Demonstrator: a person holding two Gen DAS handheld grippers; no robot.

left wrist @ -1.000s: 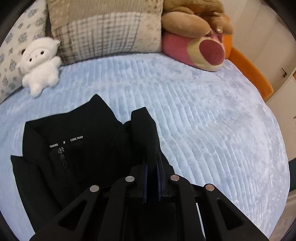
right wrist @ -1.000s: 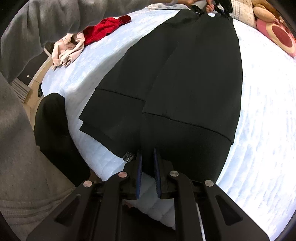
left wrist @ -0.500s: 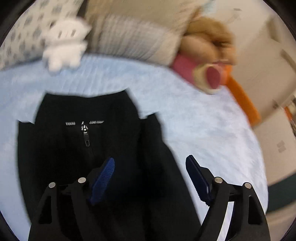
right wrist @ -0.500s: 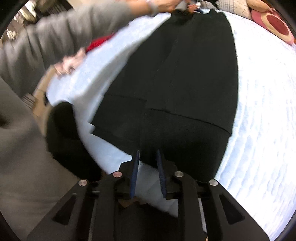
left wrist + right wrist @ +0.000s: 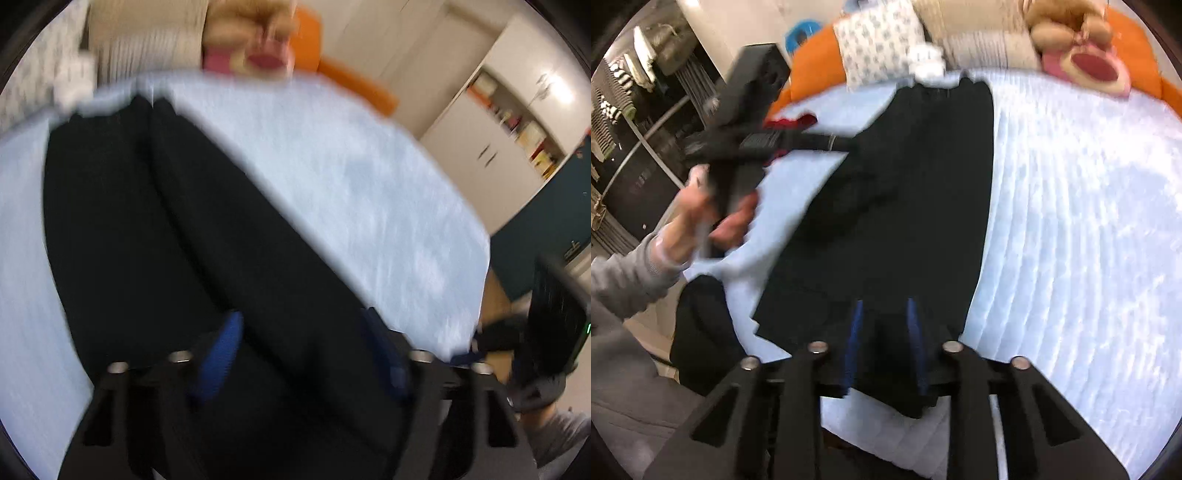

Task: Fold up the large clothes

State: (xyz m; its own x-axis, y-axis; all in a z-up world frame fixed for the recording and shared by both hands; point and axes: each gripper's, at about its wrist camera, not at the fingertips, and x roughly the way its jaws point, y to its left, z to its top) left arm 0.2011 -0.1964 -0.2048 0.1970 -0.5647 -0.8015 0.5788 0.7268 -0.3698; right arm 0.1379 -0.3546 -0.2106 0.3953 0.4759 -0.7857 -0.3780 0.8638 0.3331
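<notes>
A large black zip-neck garment [image 5: 155, 236] lies lengthwise on the light blue bed [image 5: 351, 177], its sides folded in to a long strip. It also shows in the right wrist view [image 5: 916, 206], collar at the far end. My left gripper [image 5: 303, 343] is open above the garment's lower part, and the view is blurred. My right gripper [image 5: 884, 321] is open a little, its blue pads either side of the hem at the bed's near edge. The left gripper body [image 5: 753, 122] shows in a hand at the left.
Pillows [image 5: 882, 48], a small white plush [image 5: 929, 62] and a pink and brown plush bear [image 5: 1082, 55] sit at the head of the bed against an orange headboard [image 5: 812, 70]. A red cloth [image 5: 792, 123] lies at the bed's left edge. White cabinets [image 5: 491, 122] stand at the right.
My left gripper let go of the garment's shoulder, opened wide and pulled back toward the hem. My right gripper opened slightly and released the hem. Both views are motion-blurred.
</notes>
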